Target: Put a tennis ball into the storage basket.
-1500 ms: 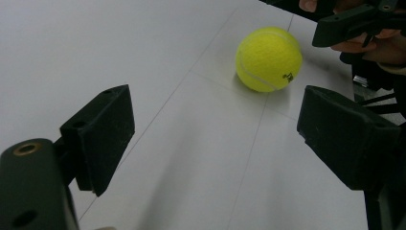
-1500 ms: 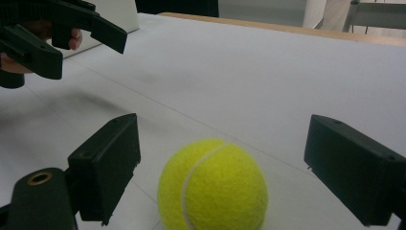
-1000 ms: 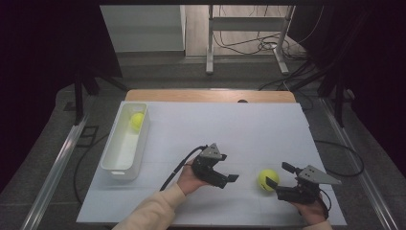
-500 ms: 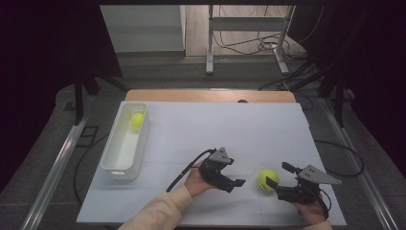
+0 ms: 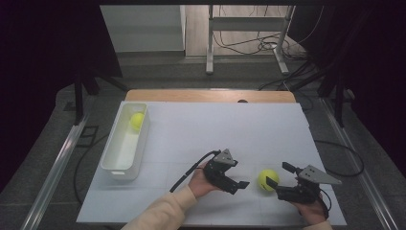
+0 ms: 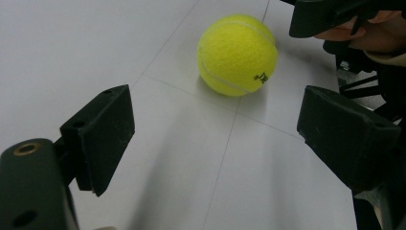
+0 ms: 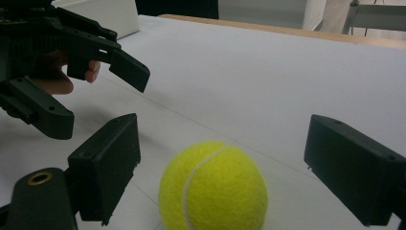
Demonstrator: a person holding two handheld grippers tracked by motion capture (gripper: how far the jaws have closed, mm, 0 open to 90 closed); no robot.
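Note:
A yellow tennis ball (image 5: 267,179) rests on the white table top near the front edge, between my two grippers. My left gripper (image 5: 239,179) points right at it, open, with the ball (image 6: 238,54) a short way ahead of its jaws (image 6: 220,115). From the other side my right gripper (image 5: 280,175) faces left, also open. In the right gripper view the ball (image 7: 213,187) sits between its jaws (image 7: 225,134), and the pads stand apart from it. A second yellow ball (image 5: 137,120) lies in the far end of the white bin (image 5: 115,168).
The white bin stands along the left side of the table (image 5: 215,124), its corner (image 7: 100,12) visible behind my left gripper (image 7: 95,52). My right gripper (image 6: 330,14) shows past the ball. A metal frame (image 5: 210,43) and cables lie on the floor beyond the table.
My left gripper has shifted a little to the right, closer to the ball. The ball and my right gripper have stayed where they were.

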